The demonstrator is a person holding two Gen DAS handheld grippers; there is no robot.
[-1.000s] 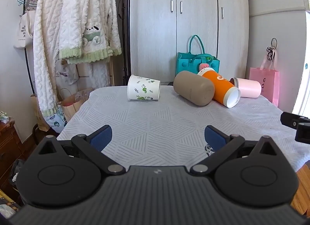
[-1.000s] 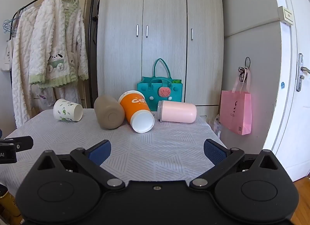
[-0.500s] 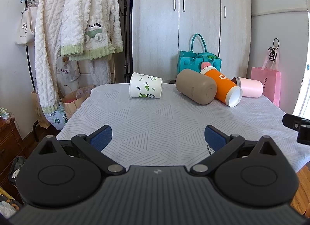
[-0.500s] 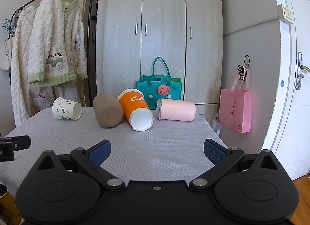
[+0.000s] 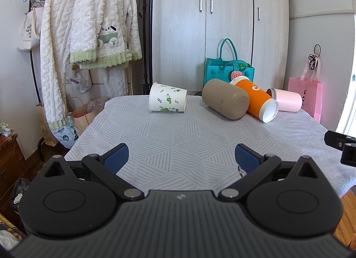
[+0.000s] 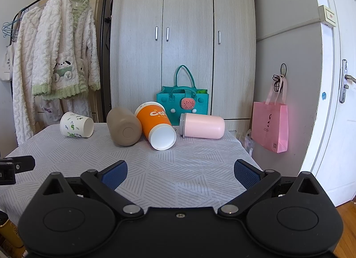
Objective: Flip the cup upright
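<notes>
Several cups lie on their sides at the far end of the table: a white paper cup with green leaves, a tan tumbler, an orange cup and a pink tumbler. My left gripper is open and empty over the near part of the table, well short of the cups. My right gripper is also open and empty, near the front right part of the table.
The table has a grey patterned cloth. A teal bag stands behind the cups before a wardrobe. A clothes rack with white robes stands at the left. A pink bag hangs on the wall at the right.
Both grippers have shifted slightly; the cups sit a little lower and nearer in both views. Nothing on the table has moved. Both grippers stay open.
</notes>
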